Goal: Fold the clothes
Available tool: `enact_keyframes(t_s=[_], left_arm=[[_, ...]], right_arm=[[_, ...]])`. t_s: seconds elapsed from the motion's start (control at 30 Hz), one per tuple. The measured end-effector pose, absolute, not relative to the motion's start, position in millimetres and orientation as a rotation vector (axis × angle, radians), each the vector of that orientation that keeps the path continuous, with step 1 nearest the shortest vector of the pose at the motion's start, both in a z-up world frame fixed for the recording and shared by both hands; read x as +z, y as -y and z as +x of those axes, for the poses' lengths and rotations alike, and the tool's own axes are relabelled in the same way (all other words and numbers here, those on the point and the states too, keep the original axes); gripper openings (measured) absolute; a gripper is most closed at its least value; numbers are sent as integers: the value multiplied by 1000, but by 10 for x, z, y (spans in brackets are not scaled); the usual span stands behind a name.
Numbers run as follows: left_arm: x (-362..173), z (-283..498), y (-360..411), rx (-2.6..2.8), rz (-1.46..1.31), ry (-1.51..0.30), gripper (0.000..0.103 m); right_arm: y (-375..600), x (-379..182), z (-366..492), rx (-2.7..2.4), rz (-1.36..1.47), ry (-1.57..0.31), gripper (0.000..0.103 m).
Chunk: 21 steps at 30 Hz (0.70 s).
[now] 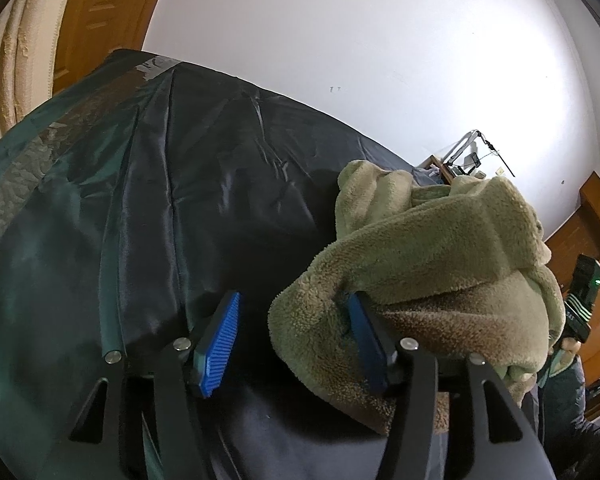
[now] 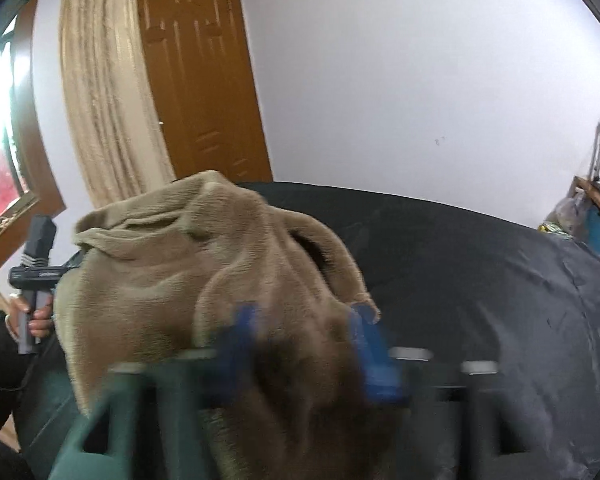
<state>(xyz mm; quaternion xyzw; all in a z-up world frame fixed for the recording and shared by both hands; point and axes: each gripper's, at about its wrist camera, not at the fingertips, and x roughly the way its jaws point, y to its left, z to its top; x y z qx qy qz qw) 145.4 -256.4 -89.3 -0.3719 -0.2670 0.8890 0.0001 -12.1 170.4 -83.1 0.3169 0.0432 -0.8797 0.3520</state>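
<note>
Bedroom setting: white wall at 12 o'clock, wooden door at 11 o'clock and cream curtain at 10 o'clock in the right wrist view. Bright window at 9 o'clock. Small cluttered stand at 3 o'clock, well apart from the work.

Work area: bed under a dark, glossy cover, creased, with a grey patterned band toward 10 o'clock in the left wrist view.

Task item: olive-tan fleece garment, bunched in loose folds on the bed cover. Sits at 3 to 4 o'clock in the left wrist view; fills centre to 9 o'clock in the right wrist view.

Left claw: released. Pads apart; 3 o'clock pad tucked against a fleece fold, 9 o'clock pad clear of the cloth, over bare cover.

Right claw: pads spread wide with fleece bunched between. Cannot tell through motion blur whether pressing or released.

Handling, as judged:
- Expect low weight, thick pile, no stiffness; sags and folds wherever unsupported.
- Expect firm bite from ribbed pads on the pile, but easy sliding of the whole garment over the glossy cover.
- Treat as non-fragile.
- Take hold at a hem edge or corner, such as the flap at 1 o'clock of the right claw, not in the bunched middle.
- Pinch few layers only, to avoid dragging hidden folds along.
</note>
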Motion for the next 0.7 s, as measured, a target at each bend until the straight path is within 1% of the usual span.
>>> enact_keyframes(t_s=[0.13, 0.2, 0.23, 0.27, 0.3, 0.33, 0.37, 0.4, 0.43, 0.47, 0.5, 0.53, 0.63, 0.7], left_arm=[[-891, 1440, 2556, 2787, -1164, 833, 65], [-886, 1420, 2541, 2787, -1167, 822, 67], [-883, 1407, 2530, 2789, -1170, 813, 67], [-879, 1394, 2517, 2792, -1175, 802, 67], [-876, 1383, 2504, 2796, -1181, 789, 67], [-872, 1377, 2490, 2803, -1188, 777, 67], [-868, 1374, 2478, 2810, -1194, 767, 67], [-863, 1373, 2463, 2819, -1202, 757, 67], [-857, 1372, 2446, 2832, -1213, 745, 61], [-853, 1376, 2427, 2844, -1223, 738, 56], [-850, 1382, 2406, 2853, -1231, 734, 48], [-836, 1395, 2374, 2867, -1232, 725, 42], [-714, 1458, 2189, 2954, -1218, 603, 33], [-600, 1530, 2047, 2984, -1178, 517, 31]], right_arm=[[-1741, -976, -230, -2215, 879, -75, 81], [-1691, -1051, -244, -2183, 903, -104, 81], [-1661, -1069, -250, -2171, 911, -115, 75], [-1632, -1081, -261, -2147, 924, -113, 59], [-1616, -1075, -271, -2126, 932, -99, 49], [-1615, -1048, -273, -2110, 935, -83, 32], [-1620, -1005, -275, -2112, 931, -77, 23], [-1627, -971, -264, -2124, 928, -79, 18], [-1651, -927, -218, -2135, 932, -80, 13], [-1706, -831, -130, -2164, 921, -80, 12], [-1752, -715, -75, -2204, 899, -88, 11], [-1792, -598, -32, -2246, 874, -99, 11], [-1975, -180, 315, -2421, 710, -128, 10], [-2039, 135, 684, -2585, 532, -224, 10]])
